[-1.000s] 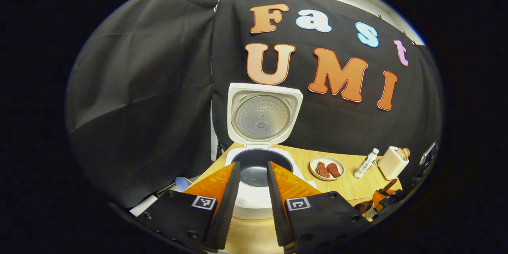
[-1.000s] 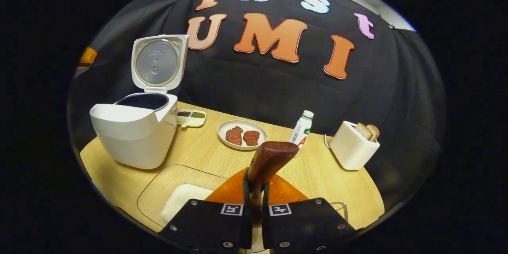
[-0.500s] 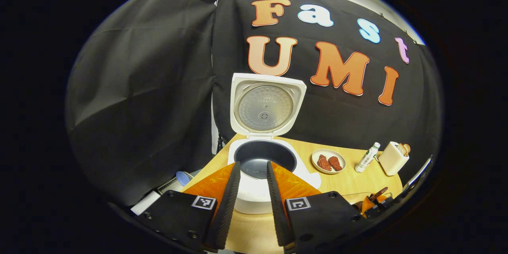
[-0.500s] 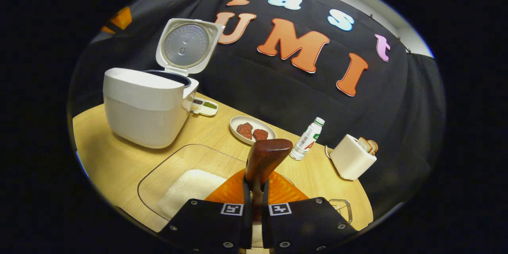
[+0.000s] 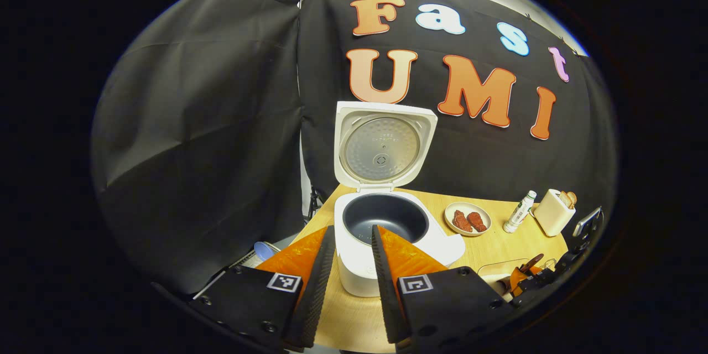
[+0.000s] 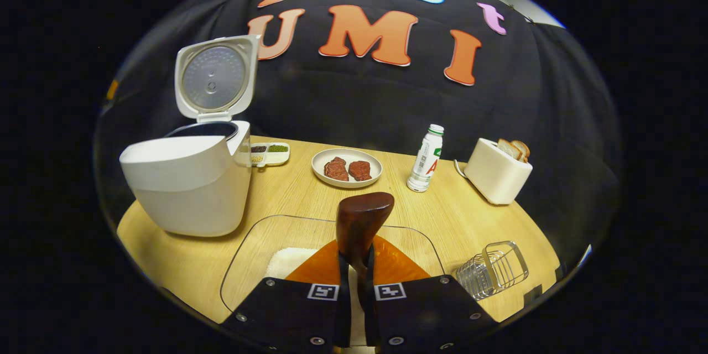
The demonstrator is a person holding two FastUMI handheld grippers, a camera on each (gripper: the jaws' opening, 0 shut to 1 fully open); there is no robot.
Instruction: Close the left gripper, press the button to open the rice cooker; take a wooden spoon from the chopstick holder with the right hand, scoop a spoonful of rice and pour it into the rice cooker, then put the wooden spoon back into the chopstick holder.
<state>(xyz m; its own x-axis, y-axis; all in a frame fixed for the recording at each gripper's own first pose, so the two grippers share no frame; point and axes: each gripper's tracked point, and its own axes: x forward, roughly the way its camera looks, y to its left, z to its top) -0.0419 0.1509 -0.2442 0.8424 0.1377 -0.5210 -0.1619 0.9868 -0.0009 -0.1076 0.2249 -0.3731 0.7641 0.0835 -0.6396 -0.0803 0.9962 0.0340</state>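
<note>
The white rice cooker (image 5: pixel 354 271) (image 6: pixel 188 182) stands with its lid (image 5: pixel 384 146) (image 6: pixel 213 77) up and its dark inner pot (image 5: pixel 384 221) bare. My left gripper (image 5: pixel 353 229) hovers in front of it, open by a narrow gap with nothing between its fingers. My right gripper (image 6: pixel 357 249) is shut on the dark brown wooden spoon (image 6: pixel 362 218), whose broad end sticks up over the glass tray (image 6: pixel 332 221). White rice (image 6: pixel 287 257) lies in that tray. The wire chopstick holder (image 6: pixel 492 271) stands to the tray's right. In the left gripper view the right gripper (image 5: pixel 531 277) is at the far lower right.
On the round wooden table (image 6: pixel 453 215) behind the tray are a plate of meat (image 6: pixel 347 167), a small bottle (image 6: pixel 426 157), a white toaster with bread (image 6: pixel 496 171) and a small divided dish (image 6: pixel 269 154) beside the cooker. Black cloth walls close in the back.
My left gripper has drawn back from the cooker, which now looks smaller and farther off. My right gripper, still holding the spoon, has swung so the wire holder comes into view.
</note>
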